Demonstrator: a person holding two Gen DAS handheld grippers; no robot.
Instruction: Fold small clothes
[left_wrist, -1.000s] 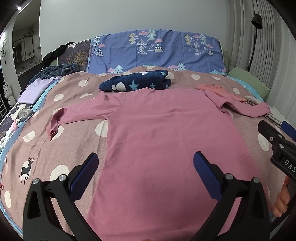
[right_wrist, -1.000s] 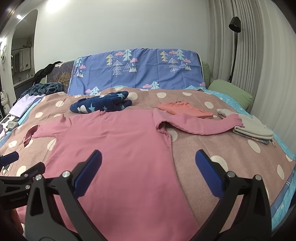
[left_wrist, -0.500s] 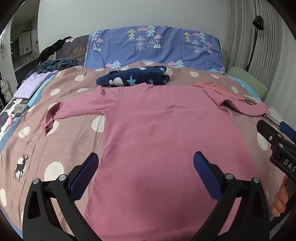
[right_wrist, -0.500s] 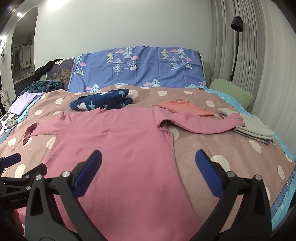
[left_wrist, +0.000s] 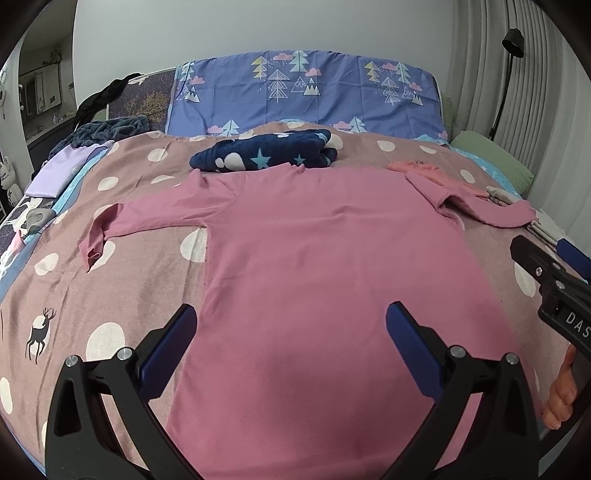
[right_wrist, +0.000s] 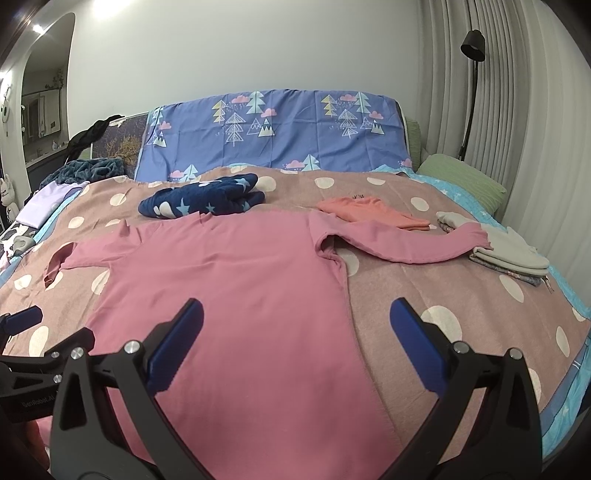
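Note:
A pink long-sleeved shirt (left_wrist: 332, 258) lies flat on the bed, sleeves spread to both sides; it also shows in the right wrist view (right_wrist: 229, 280). My left gripper (left_wrist: 291, 332) is open and empty above the shirt's lower body. My right gripper (right_wrist: 295, 325) is open and empty above the shirt's right hem edge. Its right sleeve (right_wrist: 410, 245) rests with the cuff on a folded grey pile (right_wrist: 513, 254).
A folded navy star garment (left_wrist: 266, 153) lies behind the collar. A folded orange garment (right_wrist: 369, 212) lies at the back right. A purple cloth (left_wrist: 62, 173) and dark clothes lie at the left edge. A green pillow (right_wrist: 461, 177) sits at the far right.
Both grippers have risen and moved slightly forward over the shirt. Both stay open and empty. The shirt has not moved.

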